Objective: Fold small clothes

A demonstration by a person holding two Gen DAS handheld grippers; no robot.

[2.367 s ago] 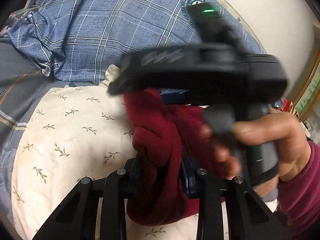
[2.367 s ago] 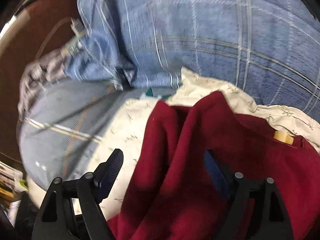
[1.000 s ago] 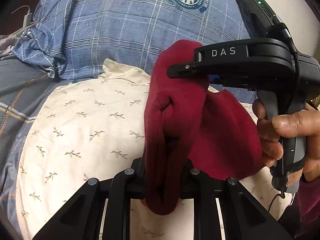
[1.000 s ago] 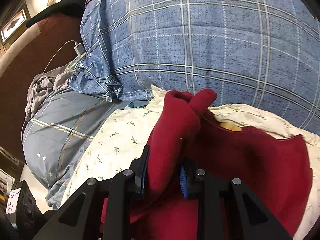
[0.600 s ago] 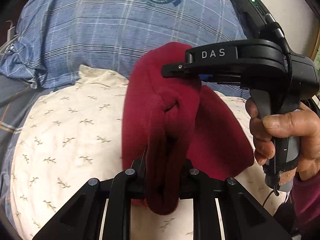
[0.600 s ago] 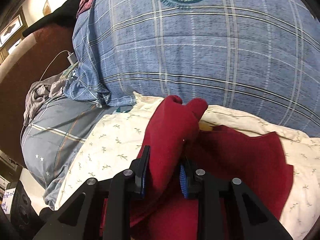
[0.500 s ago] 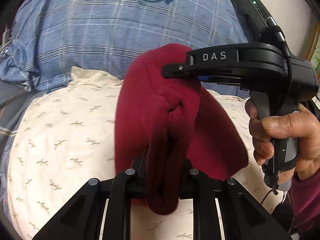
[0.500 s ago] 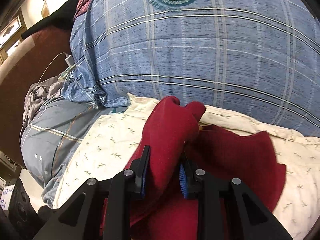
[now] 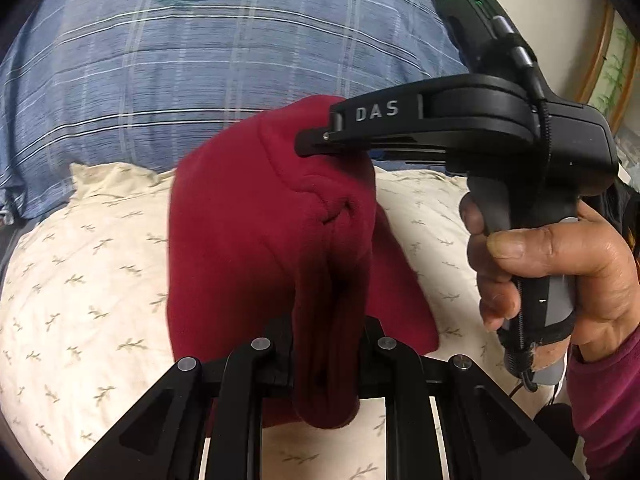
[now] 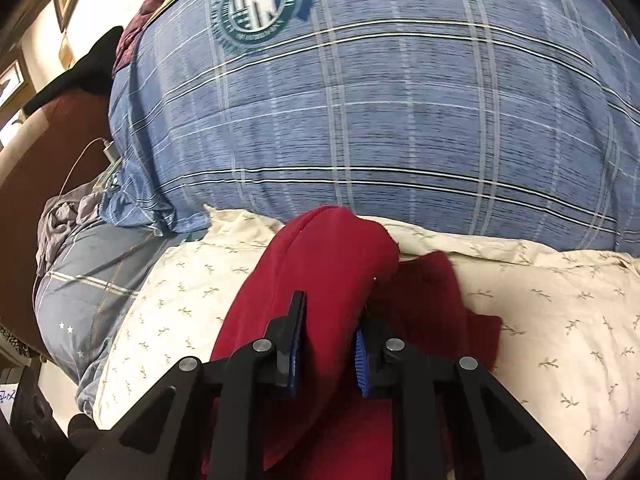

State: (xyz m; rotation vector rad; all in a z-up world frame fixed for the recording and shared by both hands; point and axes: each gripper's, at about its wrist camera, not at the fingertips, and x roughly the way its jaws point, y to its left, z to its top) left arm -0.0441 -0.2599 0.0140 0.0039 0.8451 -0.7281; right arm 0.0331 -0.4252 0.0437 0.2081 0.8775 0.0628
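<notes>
A dark red fleece garment (image 9: 248, 248) hangs bunched above a cream pillow with a leaf print (image 9: 80, 280). My left gripper (image 9: 326, 344) is shut on a thick fold of it at the bottom of the left wrist view. My right gripper (image 10: 326, 344) is shut on another fold of the same garment (image 10: 332, 264); its black body marked DAS (image 9: 440, 124) also shows in the left wrist view, held by a hand, with its tips in the cloth's upper edge. The rest of the garment droops onto the pillow (image 10: 540, 300).
A large blue plaid pillow with a round teal emblem (image 10: 380, 120) stands behind the cream pillow. A grey-blue striped bedsheet (image 10: 92, 264) lies to the left, with a white charger and cable (image 10: 106, 152) near a brown headboard. A framed picture (image 9: 612, 64) hangs at right.
Both grippers have stayed shut on the red garment and carried it leftward and closer to the plaid pillow. The hanging cloth has swung and spread less over the cream pillow.
</notes>
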